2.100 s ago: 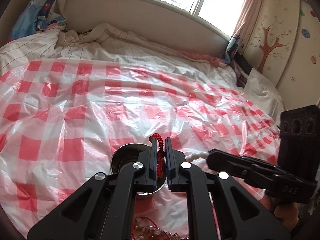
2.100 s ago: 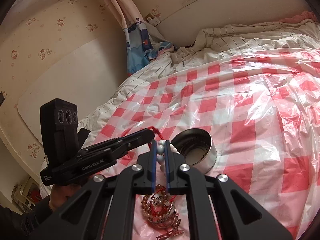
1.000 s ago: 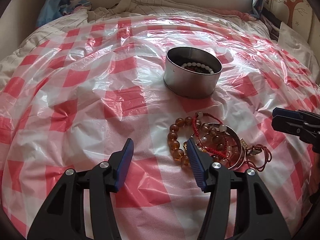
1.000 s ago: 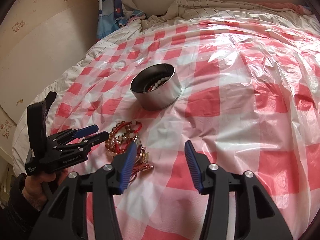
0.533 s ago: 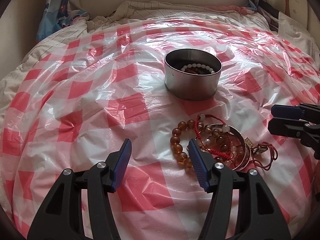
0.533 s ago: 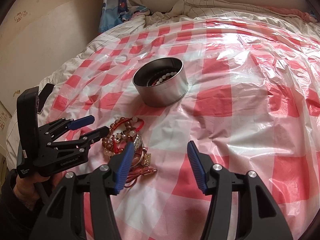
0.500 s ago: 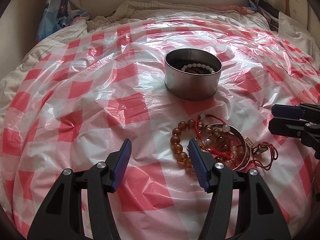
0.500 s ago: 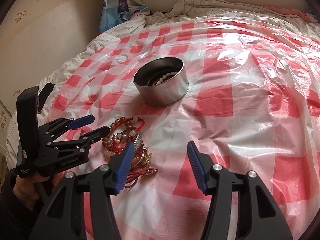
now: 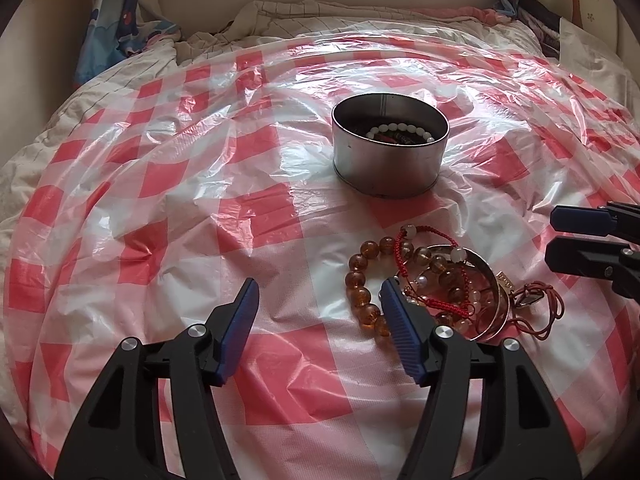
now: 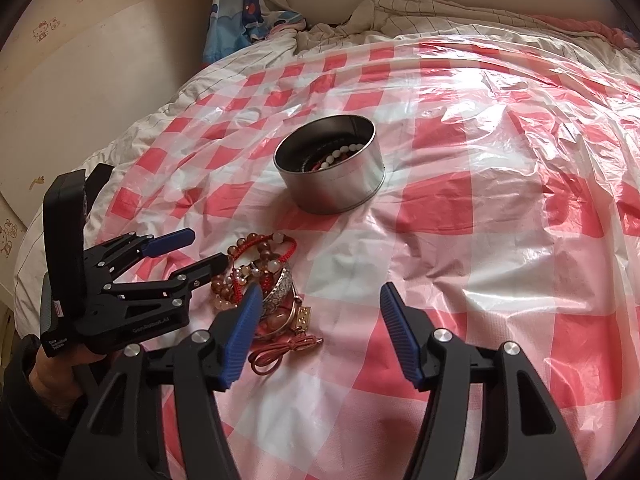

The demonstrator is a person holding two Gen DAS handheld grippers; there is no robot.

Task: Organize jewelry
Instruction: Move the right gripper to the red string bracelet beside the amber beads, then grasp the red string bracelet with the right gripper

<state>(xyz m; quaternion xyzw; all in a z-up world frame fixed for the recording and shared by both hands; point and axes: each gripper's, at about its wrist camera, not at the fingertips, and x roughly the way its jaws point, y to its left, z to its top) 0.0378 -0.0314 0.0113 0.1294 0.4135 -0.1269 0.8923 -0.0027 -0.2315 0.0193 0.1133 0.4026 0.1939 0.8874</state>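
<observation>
A round metal tin (image 9: 388,148) stands on the red-checked plastic sheet; it also shows in the right wrist view (image 10: 330,166). A white bead bracelet (image 9: 396,130) and a red cord piece lie inside it. A jewelry pile (image 9: 432,280) lies in front of the tin: an amber bead bracelet (image 9: 360,276), red cord bracelets, a silver bangle (image 9: 494,300). The pile shows in the right wrist view (image 10: 260,272) too. My left gripper (image 9: 316,300) is open and empty, its right finger beside the amber beads. My right gripper (image 10: 318,304) is open and empty, right of the pile.
The plastic sheet (image 9: 200,200) covers a soft bed with a rumpled quilt (image 9: 300,12) at the far end. A wall (image 10: 80,60) runs along the left side. A blue patterned curtain (image 10: 236,12) hangs at the far left corner.
Two seconds ago both grippers were shut on bracelets over the tin. They have since let go, opened and pulled back; the bracelets now lie in the tin. Both views shifted slightly in the last half second.
</observation>
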